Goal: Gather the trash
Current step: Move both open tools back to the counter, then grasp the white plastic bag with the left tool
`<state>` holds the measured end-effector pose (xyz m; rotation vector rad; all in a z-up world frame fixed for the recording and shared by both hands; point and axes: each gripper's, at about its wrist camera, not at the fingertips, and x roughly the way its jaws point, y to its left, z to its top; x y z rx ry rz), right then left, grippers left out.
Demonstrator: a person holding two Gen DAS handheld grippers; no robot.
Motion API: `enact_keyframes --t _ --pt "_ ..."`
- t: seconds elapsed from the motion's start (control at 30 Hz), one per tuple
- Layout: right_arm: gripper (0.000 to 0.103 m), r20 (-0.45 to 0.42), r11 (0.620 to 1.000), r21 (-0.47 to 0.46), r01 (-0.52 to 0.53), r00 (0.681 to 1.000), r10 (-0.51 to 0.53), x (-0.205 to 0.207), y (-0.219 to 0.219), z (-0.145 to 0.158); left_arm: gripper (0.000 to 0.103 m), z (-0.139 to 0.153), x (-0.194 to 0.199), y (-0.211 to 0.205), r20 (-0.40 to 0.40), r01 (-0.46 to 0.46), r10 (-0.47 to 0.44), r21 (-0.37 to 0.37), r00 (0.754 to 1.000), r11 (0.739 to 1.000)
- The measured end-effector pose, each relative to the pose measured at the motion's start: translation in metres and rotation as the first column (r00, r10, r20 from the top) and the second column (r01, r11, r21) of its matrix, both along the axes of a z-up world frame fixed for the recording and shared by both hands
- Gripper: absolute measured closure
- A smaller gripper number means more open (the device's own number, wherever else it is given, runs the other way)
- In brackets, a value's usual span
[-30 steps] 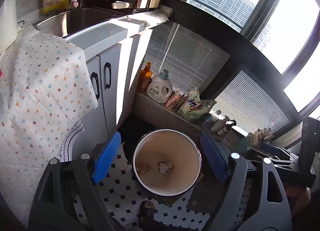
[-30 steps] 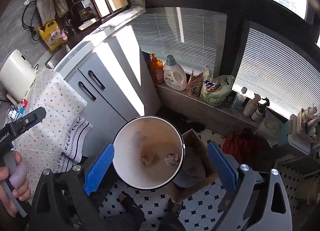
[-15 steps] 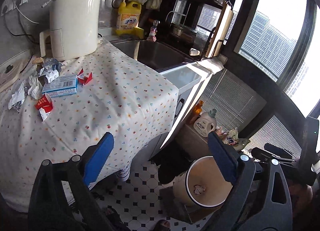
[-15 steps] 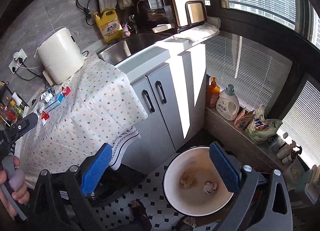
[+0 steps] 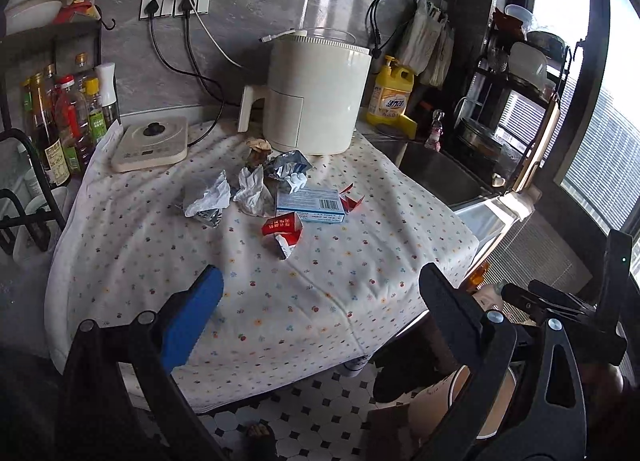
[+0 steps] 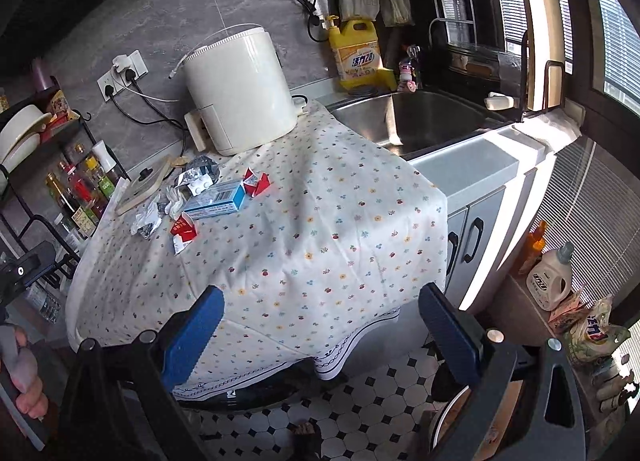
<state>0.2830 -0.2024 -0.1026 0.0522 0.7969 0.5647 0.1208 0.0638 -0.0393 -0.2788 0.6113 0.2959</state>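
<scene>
Beside white air fryer [image 5: 316, 97], trash pile [image 5: 272, 193] lying on tablecloth [image 5: 320, 285]. Left gripper [image 5: 320, 301] opening wide, empty; right gripper [image 6: 320, 309] spread, empty. Risks: pads snagging cloth, dragging fryer; crumpled paper [image 5: 208, 199] probably slipping.
</scene>
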Motion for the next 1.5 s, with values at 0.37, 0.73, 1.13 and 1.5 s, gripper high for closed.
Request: enact_keyframes --t 0.37,0.73,1.13,1.5 --pt "0.008 -0.020 0.987 -0.006 -0.158 0.987 0.158 0.009 0.097 0.008 0.006 0.001 -0.029 0.067 0.005 -0.101 0.102 -0.025 0.995 0.995" --pt "0.011 -0.028 0.988 -0.029 -0.153 0.988 0.152 0.028 0.152 0.011 0.006 -0.014 0.001 0.136 0.058 -0.084 0.091 -0.102 0.994 0.991" --pt "0.019 -0.069 0.998 -0.060 0.000 0.998 -0.004 0.051 0.165 -0.003 0.017 -0.056 0.093 0.195 -0.012 0.033 -0.036 -0.167 0.999 0.985" --pt "0.019 -0.118 0.984 -0.114 0.137 0.982 -0.150 0.062 0.170 -0.020 0.018 -0.104 0.162 0.202 -0.174 0.177 -0.193 -0.101 0.966 0.979"
